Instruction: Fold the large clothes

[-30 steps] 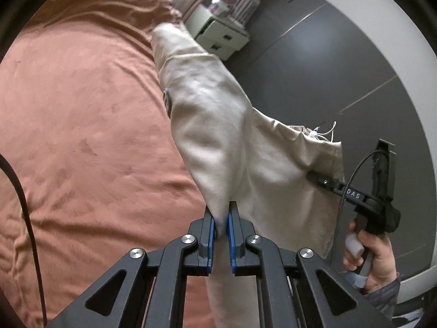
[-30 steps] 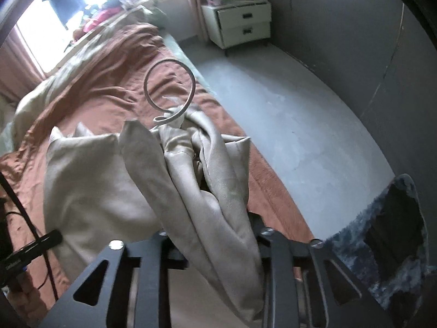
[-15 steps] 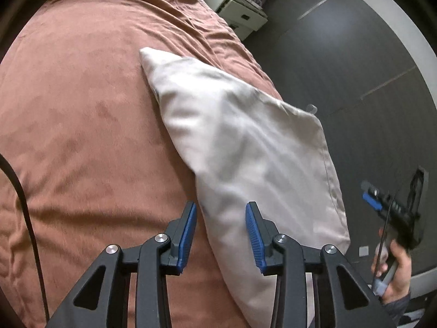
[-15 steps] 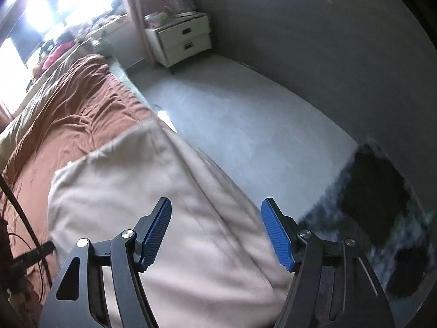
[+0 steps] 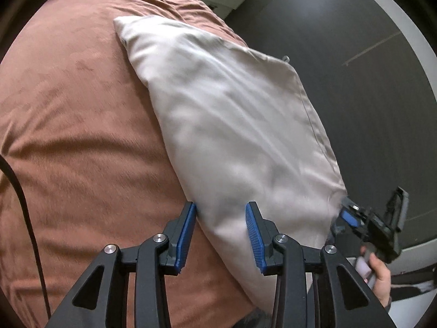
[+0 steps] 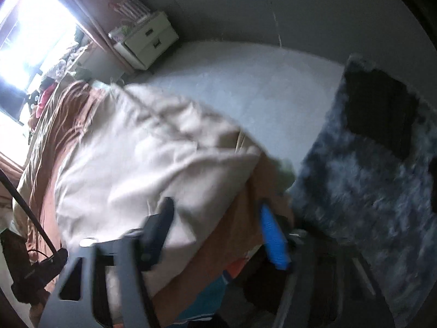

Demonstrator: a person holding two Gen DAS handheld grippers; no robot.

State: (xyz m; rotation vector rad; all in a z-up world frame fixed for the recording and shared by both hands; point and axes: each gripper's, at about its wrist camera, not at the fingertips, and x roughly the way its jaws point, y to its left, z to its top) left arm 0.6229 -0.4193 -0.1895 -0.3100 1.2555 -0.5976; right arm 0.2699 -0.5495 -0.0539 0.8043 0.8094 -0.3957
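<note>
Left hand-held gripper (image 5: 220, 234): jaws apart, let go, blue pads either side of the near corner of the beige cloth (image 5: 235, 125) | cloth: flat on the brown bed (image 5: 76, 125) by its edge | right hand-held gripper (image 6: 215, 235): jaws just closing, still apart, blurry, over cloth's other near corner.

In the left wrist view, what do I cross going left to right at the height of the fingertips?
Black cable → brown bedspread → left gripper over the beige garment → right gripper → dark floor.
</note>
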